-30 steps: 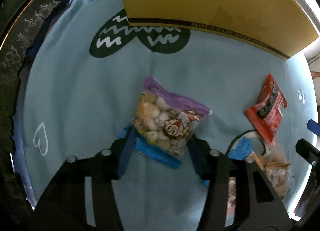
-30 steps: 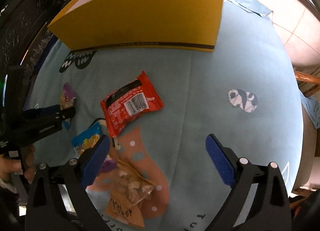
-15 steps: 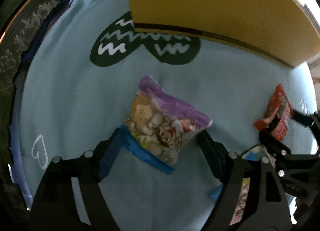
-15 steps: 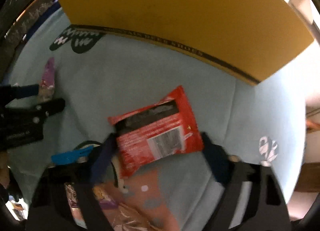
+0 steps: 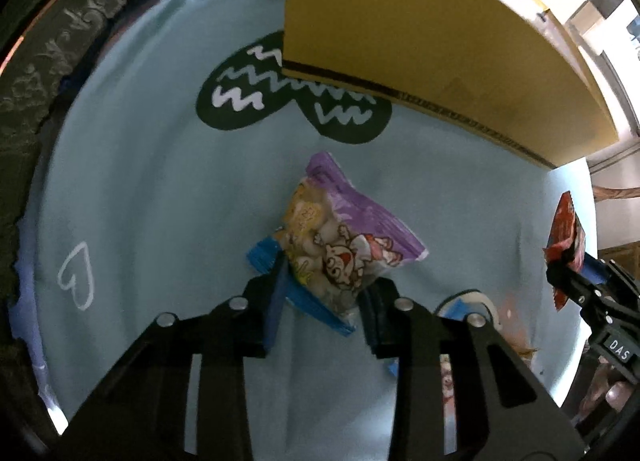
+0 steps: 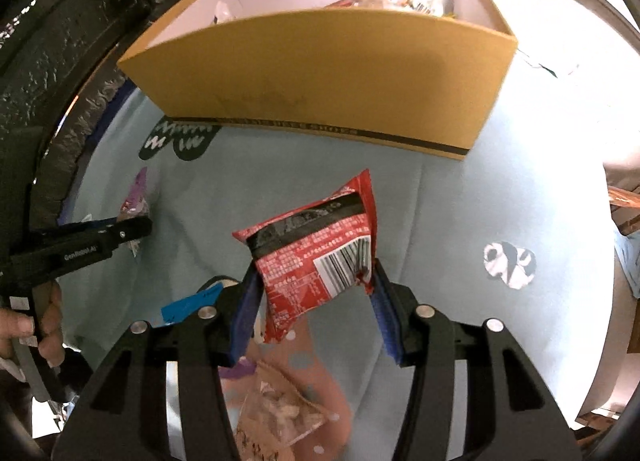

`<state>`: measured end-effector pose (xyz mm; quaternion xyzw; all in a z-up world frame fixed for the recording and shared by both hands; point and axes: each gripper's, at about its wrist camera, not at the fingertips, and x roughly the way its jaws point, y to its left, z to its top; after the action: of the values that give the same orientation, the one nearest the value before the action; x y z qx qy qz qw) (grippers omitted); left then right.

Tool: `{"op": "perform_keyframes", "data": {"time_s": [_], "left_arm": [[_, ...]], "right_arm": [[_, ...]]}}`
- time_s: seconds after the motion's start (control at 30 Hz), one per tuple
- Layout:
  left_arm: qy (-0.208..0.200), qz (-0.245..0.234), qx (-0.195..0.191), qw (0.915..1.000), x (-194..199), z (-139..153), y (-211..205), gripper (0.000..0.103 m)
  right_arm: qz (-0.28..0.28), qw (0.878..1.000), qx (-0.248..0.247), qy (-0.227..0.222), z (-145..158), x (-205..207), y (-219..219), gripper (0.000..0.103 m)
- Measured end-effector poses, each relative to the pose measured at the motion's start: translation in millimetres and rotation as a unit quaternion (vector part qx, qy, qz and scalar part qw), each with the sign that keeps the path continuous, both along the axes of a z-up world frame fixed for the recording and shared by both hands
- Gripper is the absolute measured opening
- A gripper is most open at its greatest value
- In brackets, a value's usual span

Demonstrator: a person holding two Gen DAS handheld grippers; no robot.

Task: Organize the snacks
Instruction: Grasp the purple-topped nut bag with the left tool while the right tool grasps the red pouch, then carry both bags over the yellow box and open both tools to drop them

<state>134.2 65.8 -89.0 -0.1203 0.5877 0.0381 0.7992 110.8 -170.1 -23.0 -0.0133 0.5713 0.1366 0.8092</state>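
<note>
A pale blue cloth printed with dark green squiggle blobs, a white heart outline and a black-and-white patch covers the table, with dark carved woodwork beyond its left edge.

In my left gripper I hold the purple-and-yellow plastic bag of puffed snacks with a cartoon face; my blue-padded fingers press in on its lower end from both sides, and the bag stands up off the cloth, its purple top tilted away from me. From the right wrist view that same gripper sits out at the left of the cloth, my hand wrapped around its handle.

My right gripper is clamped on the red foil snack packet with a black band and a barcode. It is pinched across its width and lifted clear of the cloth, one corner pointing up toward the box. In the left wrist view the packet shows edge-on at the far right.

Ahead of both grippers stands the open yellow cardboard box with a black printed strip along its base. Its white inside already holds a few wrappers (too bright to tell which). It rests partly over a green squiggle blob.

Below my right gripper, on the cloth, lie a clear bag of pale snack pieces on a salmon-pink dotted patch and a blue-edged packet, just beside each other.
</note>
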Motion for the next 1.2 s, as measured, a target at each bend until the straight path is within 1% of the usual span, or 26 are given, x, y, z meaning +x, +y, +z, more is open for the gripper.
{"op": "perform_keyframes", "data": {"time_s": [0.1, 0.23, 0.33, 0.37, 0.4, 0.47, 0.53, 0.63, 0.73, 0.83, 0.97, 1.1, 1.17, 1.2], "left_arm": [[-0.015, 0.0, -0.003, 0.9999, -10, 14, 12, 0.032], [-0.037, -0.006, 0.004, 0.9993, -13, 35, 7, 0.033], [-0.055, -0.005, 0.006, 0.9984, -18, 58, 8, 0.033], [-0.061, -0.006, 0.006, 0.9981, -16, 67, 1, 0.033], [-0.066, -0.008, 0.007, 0.9978, -14, 69, -4, 0.033], [-0.083, -0.016, 0.011, 0.9964, -15, 87, -11, 0.033], [-0.098, -0.024, 0.009, 0.9948, -10, 108, -17, 0.033], [-0.121, -0.037, 0.006, 0.992, 1, 131, -27, 0.033], [-0.134, -0.048, 0.011, 0.9898, 16, 147, -38, 0.033], [-0.138, -0.053, 0.01, 0.989, 35, 154, -46, 0.033], [-0.137, -0.065, 0.011, 0.9884, 62, 158, -56, 0.033], [-0.131, -0.071, 0.013, 0.9888, 104, 155, -63, 0.033], [-0.127, -0.068, 0.012, 0.9894, 125, 151, -65, 0.033], [-0.124, -0.063, 0.008, 0.9902, 137, 147, -64, 0.034]], "right_arm": [[-0.003, 1.0, 0.005, -0.008, 8, -7, -3, 0.053], [-0.003, 1.0, 0.011, -0.022, 20, -13, -3, 0.053], [0.001, 0.999, 0.016, -0.037, 31, -15, -3, 0.053], [0.001, 0.999, 0.02, -0.043, 38, -16, -4, 0.053], [0.002, 0.999, 0.022, -0.049, 44, -16, -4, 0.053], [0.003, 0.998, 0.026, -0.062, 55, -15, -5, 0.053], [0.003, 0.997, 0.033, -0.074, 67, -12, -6, 0.053], [0.005, 0.995, 0.037, -0.097, 87, -3, -9, 0.053], [0.004, 0.992, 0.041, -0.118, 103, 12, -9, 0.053], [0.0, 0.99, 0.043, -0.135, 116, 31, -10, 0.053], [-0.008, 0.988, 0.047, -0.144, 123, 57, -11, 0.054], [-0.025, 0.987, 0.048, -0.149, 123, 89, -12, 0.054], [-0.038, 0.986, 0.055, -0.152, 120, 108, -13, 0.056], [-0.047, 0.986, 0.05, -0.153, 117, 117, -14, 0.057]]}}
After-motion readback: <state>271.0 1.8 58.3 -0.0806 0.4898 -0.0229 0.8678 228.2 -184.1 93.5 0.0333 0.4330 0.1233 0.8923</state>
